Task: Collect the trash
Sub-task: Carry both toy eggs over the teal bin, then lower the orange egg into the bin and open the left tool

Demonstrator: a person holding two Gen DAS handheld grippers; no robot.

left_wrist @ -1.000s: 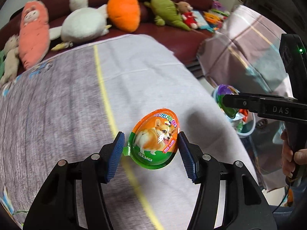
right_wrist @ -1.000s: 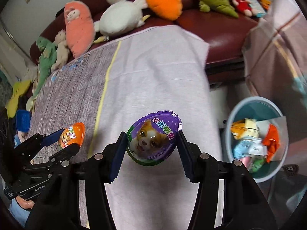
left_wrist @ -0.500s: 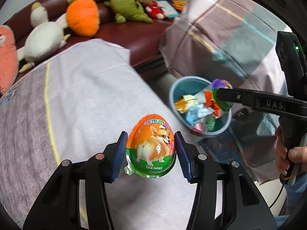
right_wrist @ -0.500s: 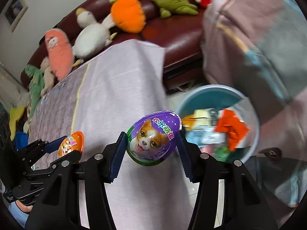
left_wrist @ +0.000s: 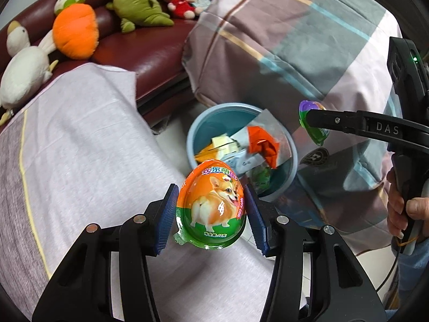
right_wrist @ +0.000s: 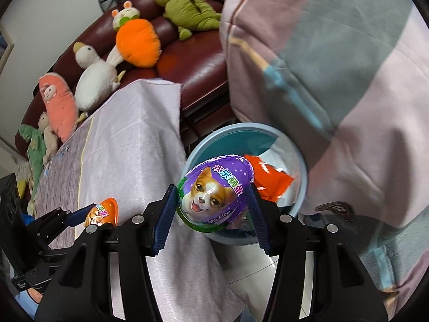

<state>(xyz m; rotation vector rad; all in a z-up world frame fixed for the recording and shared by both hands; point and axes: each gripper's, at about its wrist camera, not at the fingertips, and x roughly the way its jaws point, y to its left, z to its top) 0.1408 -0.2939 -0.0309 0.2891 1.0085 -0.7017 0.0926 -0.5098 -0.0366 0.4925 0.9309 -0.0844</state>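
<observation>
My left gripper [left_wrist: 211, 216] is shut on an orange and green egg-shaped toy package [left_wrist: 211, 209] with a corgi picture, held above the edge of the cloth-covered table [left_wrist: 80, 147]. My right gripper [right_wrist: 214, 204] is shut on a purple egg package [right_wrist: 215, 194] with a dog face, held over the rim of the blue trash bin [right_wrist: 301, 177]. The bin [left_wrist: 193, 131] stands on the floor and holds wrappers and an orange packet [left_wrist: 264, 143]. The right gripper with its purple egg [left_wrist: 312, 123] shows at the right of the left wrist view. The left gripper with the orange egg [right_wrist: 103, 212] shows at the lower left of the right wrist view.
A dark red sofa [left_wrist: 150, 51] behind the table carries plush toys: an orange carrot [left_wrist: 73, 35], a white duck [left_wrist: 24, 72], a green dinosaur [left_wrist: 136, 8]. A plaid-covered block [left_wrist: 308, 40] stands right of the bin.
Both grippers have swung right from over the table toward the bin, each still holding its egg. The bin has come closer and more central in both views.
</observation>
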